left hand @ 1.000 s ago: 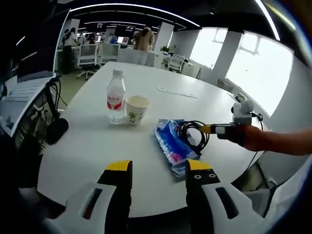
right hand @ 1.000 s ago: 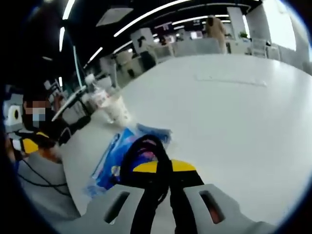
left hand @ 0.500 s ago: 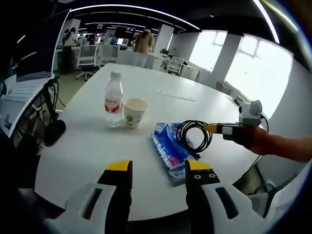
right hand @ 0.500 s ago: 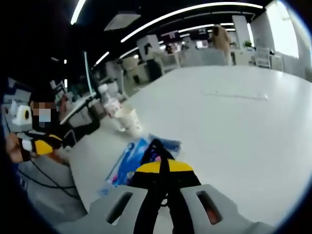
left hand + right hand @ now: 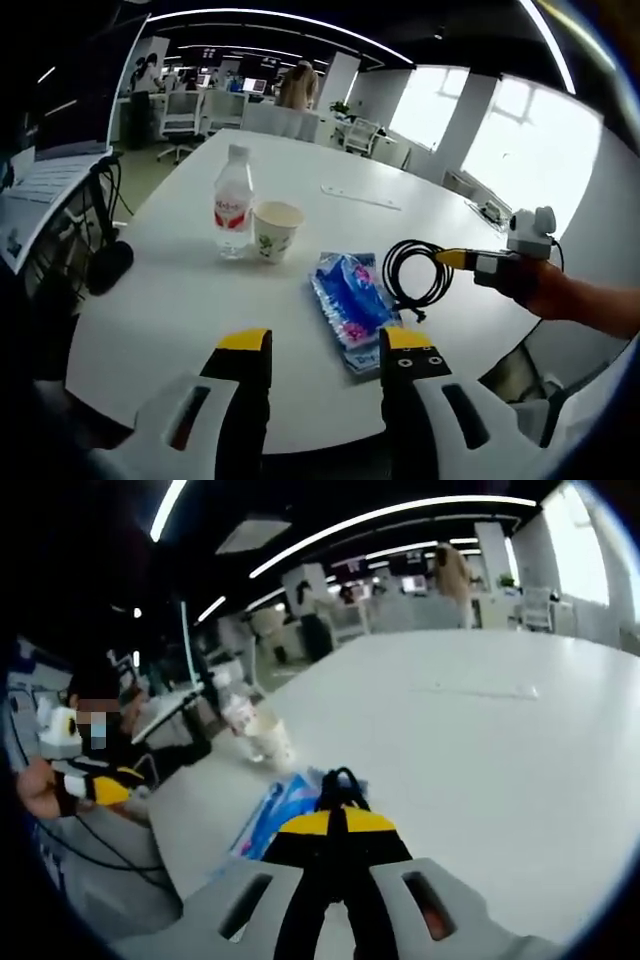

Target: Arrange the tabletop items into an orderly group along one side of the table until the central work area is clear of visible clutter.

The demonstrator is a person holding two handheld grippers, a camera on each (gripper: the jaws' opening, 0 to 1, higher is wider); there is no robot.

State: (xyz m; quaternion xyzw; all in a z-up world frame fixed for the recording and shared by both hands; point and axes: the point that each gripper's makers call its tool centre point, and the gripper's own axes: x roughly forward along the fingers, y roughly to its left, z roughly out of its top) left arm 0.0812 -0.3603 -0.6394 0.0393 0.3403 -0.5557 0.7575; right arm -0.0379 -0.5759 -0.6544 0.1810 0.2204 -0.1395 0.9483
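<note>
Cable: a black coiled cable (image 5: pixel 412 274) hangs in a loop, lifted off the table, just beside the right edge of the blue packet and partly over it; in the right gripper view its strands (image 5: pixel 340 810) run down between the yellow-tipped jaws.
Right tool: the right tool (image 5: pixel 336 823) has its jaws pressed together on the cable; in the left gripper view it (image 5: pixel 452 258) comes in from the right, held by a hand (image 5: pixel 545 290), with the coil dangling from its tip.
Left tool: the left tool (image 5: pixel 322 345) has its jaws spread apart with nothing between them, low over the near edge of the table.
Packet: a blue plastic packet (image 5: pixel 349 303) lies flat near the near edge of the table; its blue edge (image 5: pixel 275 805) shows just left of the right tool's jaws.
Cup: a paper cup (image 5: pixel 276 230) stands upright, beyond the packet and to its left.
Bottle: a clear water bottle (image 5: pixel 233 203) with a red label stands upright just beside the cup, on its left.
Table: a large white round table (image 5: pixel 180 300) carries all of these; a thin flat strip (image 5: pixel 360 196) lies farther back on it, well apart from the group.
Surroundings: an open office with chairs (image 5: pixel 180 115) and desks behind; a person (image 5: pixel 296 83) stands far off.
</note>
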